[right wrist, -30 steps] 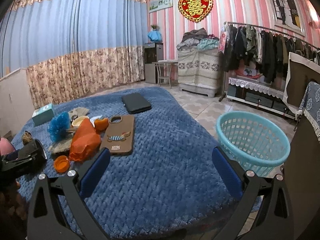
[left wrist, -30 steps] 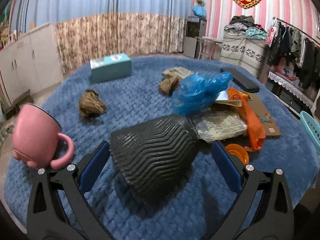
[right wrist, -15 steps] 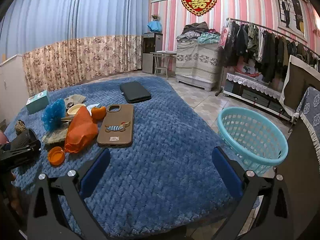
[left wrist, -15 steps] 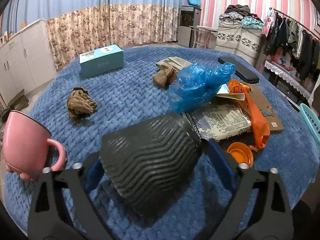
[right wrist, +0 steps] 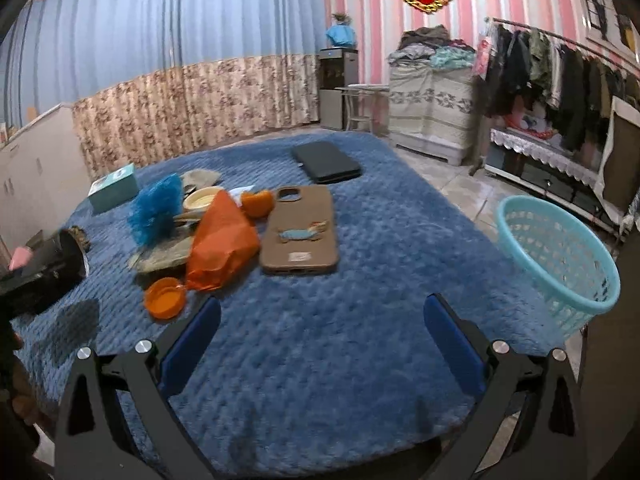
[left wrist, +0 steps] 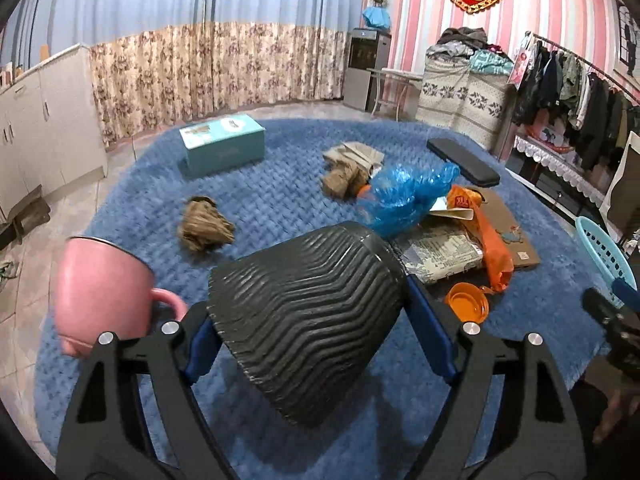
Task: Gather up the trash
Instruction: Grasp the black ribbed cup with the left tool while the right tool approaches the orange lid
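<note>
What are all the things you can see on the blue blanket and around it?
ribbed pot: 1, black, between left gripper's pads
mug: 1, pink, left edge
tissue box: 1, teal, far left
crumpled paper: 2, brown, middle
plastic bag: 1, blue, pile
orange bag: 1, pile
lid: 1, orange, near pile
phone case: 1, brown, centre
black case: 1, far side
basket: 1, turquoise, floor right
left hand-held gripper: closing on pot
right hand-held gripper: open, empty

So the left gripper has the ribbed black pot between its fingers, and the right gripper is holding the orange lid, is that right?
Not quite. The right gripper holds nothing: in the right wrist view its jaws stand open over bare blanket, and the orange lid lies apart on the blanket. The left gripper does have the ribbed black pot between its closing jaws.
</note>
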### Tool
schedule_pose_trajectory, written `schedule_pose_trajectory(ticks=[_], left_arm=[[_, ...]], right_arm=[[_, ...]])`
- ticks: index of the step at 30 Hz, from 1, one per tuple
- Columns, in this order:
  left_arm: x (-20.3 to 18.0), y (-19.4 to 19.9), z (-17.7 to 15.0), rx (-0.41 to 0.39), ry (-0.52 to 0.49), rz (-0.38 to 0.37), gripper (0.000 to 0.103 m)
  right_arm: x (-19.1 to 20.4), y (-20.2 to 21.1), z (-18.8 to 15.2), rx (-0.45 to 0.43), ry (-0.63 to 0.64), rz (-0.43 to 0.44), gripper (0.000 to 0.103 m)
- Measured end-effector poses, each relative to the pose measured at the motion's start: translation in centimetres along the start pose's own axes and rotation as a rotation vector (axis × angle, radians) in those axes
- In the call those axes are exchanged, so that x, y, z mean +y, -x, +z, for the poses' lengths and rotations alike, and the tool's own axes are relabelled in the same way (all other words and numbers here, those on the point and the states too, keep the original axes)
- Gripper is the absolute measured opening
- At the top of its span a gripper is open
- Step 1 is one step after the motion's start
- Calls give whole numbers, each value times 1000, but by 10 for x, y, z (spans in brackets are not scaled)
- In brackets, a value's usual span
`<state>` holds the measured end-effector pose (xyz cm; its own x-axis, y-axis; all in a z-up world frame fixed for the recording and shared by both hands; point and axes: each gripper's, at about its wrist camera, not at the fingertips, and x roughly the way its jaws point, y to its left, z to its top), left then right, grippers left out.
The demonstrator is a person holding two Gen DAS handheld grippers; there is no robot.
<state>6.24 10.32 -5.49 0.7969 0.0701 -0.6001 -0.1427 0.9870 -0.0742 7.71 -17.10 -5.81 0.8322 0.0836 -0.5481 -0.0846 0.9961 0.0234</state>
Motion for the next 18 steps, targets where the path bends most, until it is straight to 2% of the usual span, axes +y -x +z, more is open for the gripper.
schedule_pose_trajectory(ticks=[4,8,18], left_arm=[[8,14,-6,-32,-30,15,80],[20,24,-10,-51,-33,4,80],[44,23,-22,-41,13,-4,80]], right_arm=[[22,-2,-3,-20,45,28,99],[50,-11,-11,-1,72,88,99],[89,-42,-24,56,145,144,98]])
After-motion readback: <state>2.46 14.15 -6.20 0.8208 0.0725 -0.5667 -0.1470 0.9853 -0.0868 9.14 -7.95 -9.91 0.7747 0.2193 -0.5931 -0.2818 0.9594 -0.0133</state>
